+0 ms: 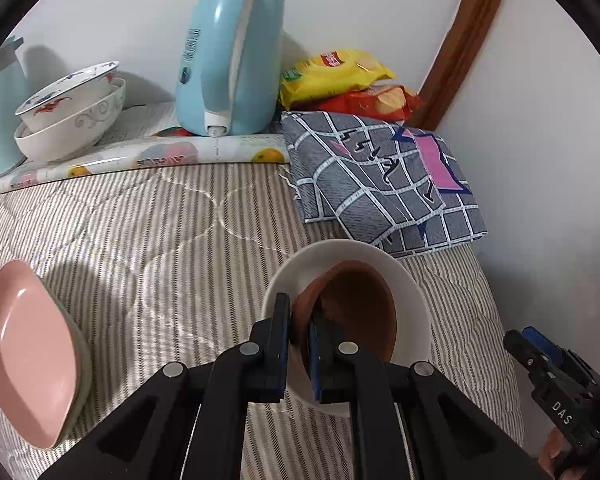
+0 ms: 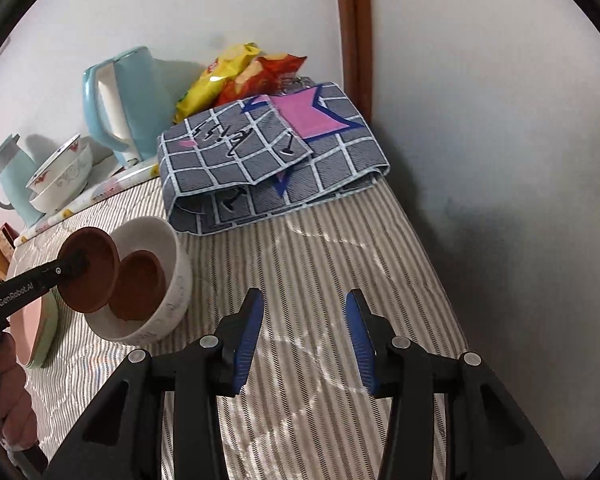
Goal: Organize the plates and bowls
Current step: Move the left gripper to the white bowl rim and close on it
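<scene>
Brown bowl point(image 2: 89, 270) — held tilted at the white bowl's point(image 2: 172, 240) rim.
Its edge is pinched by the left gripper point(image 1: 300, 332) above a second brown bowl point(image 2: 140, 288) nested inside; the right gripper point(image 2: 304, 336) is held open over the striped bedcover point(image 2: 320, 248) — nothing gripped.

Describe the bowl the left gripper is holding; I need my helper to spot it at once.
On the striped bed cover, below the folded grey checked cloth, sits a white bowl. Tilted over its rim, pinched by the left gripper, is the brown bowl. A second brown bowl lies inside the white one; only the held one is raised and gripped.
</scene>
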